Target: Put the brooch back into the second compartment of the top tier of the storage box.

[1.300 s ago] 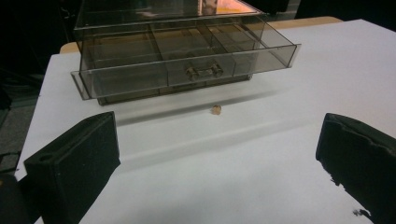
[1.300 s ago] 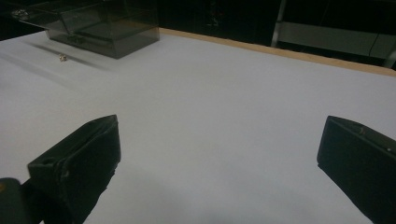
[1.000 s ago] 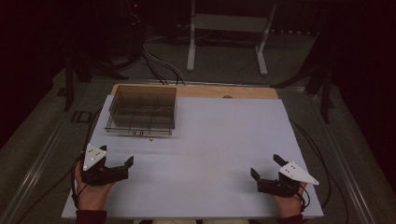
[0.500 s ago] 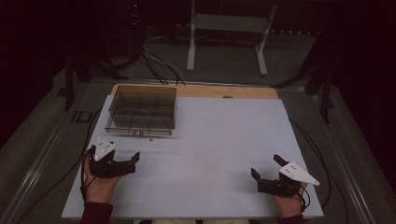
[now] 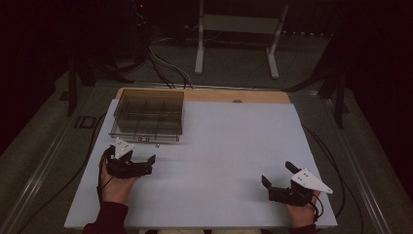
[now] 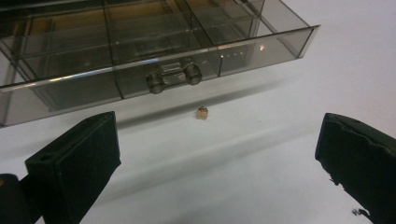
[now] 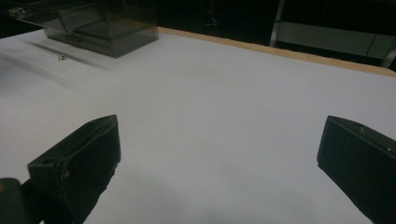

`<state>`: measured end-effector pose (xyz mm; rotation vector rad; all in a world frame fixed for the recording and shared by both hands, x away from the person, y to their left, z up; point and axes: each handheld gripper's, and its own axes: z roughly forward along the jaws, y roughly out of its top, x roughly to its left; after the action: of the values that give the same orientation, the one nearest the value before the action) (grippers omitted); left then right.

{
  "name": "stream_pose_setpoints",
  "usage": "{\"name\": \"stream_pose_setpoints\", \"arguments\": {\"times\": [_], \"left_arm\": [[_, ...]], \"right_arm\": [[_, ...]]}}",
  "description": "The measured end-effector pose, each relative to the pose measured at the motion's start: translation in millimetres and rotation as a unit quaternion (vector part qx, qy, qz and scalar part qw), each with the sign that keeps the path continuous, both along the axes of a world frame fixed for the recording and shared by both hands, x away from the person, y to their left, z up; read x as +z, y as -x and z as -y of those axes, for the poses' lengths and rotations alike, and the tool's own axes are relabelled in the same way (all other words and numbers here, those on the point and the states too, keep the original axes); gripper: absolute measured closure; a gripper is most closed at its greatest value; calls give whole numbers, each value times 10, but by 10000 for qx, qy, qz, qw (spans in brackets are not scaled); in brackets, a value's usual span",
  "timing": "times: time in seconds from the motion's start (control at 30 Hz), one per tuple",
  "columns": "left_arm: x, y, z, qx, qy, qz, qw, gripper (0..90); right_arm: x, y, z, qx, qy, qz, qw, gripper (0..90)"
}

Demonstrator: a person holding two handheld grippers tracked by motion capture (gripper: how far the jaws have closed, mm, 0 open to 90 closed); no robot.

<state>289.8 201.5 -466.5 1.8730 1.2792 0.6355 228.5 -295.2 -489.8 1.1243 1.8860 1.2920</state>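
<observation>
The small bead is a rounded, brass-to-tan piece with a pale glint on top, standing alone on the white counter and casting a short shadow. It lies just in front of the clear smoky-grey compartment box, below that box's front latch and apart from the box wall; in the high view it is a tiny speck off the box's near edge. The box sits at the far left of the counter and its interior is divided by transparent partitions. The left tongs are spread wide, hold nothing and point toward the bead, which appears between the two black jaws but well ahead of them. The right tongs are also spread wide and hold nothing, near the front right of the counter, well apart from bead and box.
</observation>
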Motion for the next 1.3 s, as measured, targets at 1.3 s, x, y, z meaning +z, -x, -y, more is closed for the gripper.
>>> {"name": "stream_pose_setpoints", "arguments": {"times": [1.3], "left_arm": [[-398, -615, 135, 145, -198, -852, 9961, 119]], "right_arm": [[-5, -10, -9, 37, 9, -1, 10000, 0]]}}
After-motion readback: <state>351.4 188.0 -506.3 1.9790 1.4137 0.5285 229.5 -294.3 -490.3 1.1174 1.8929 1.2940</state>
